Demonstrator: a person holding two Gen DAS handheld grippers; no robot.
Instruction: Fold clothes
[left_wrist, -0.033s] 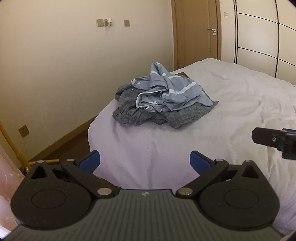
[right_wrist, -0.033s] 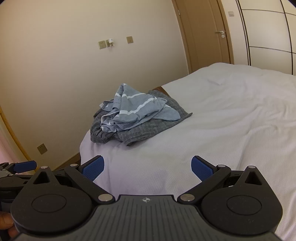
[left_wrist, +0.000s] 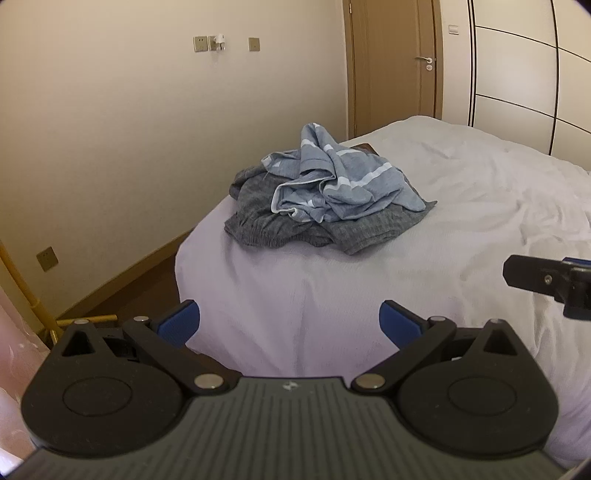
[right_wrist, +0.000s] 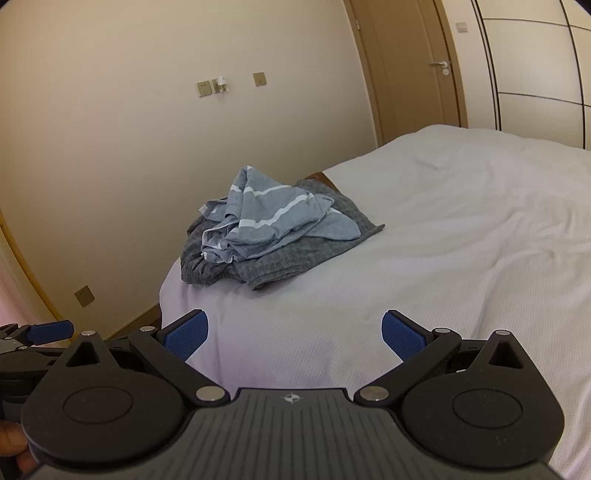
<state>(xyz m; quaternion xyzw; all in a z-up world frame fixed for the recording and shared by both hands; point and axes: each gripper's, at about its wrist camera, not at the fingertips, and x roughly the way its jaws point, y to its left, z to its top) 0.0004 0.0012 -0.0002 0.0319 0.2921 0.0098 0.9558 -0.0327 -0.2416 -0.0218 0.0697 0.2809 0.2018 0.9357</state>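
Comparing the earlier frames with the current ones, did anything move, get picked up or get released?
Nothing visibly changed. The left gripper and right gripper both stand open and empty short of the bed, and the blue striped garment lies crumpled on top of the grey garment near the bed's corner, untouched.

No readable text for you in either view. Only a small white emblem sits on each gripper body, lower centre of frame: left gripper (left_wrist: 289, 328), right gripper (right_wrist: 294, 334). No letters or numbers.
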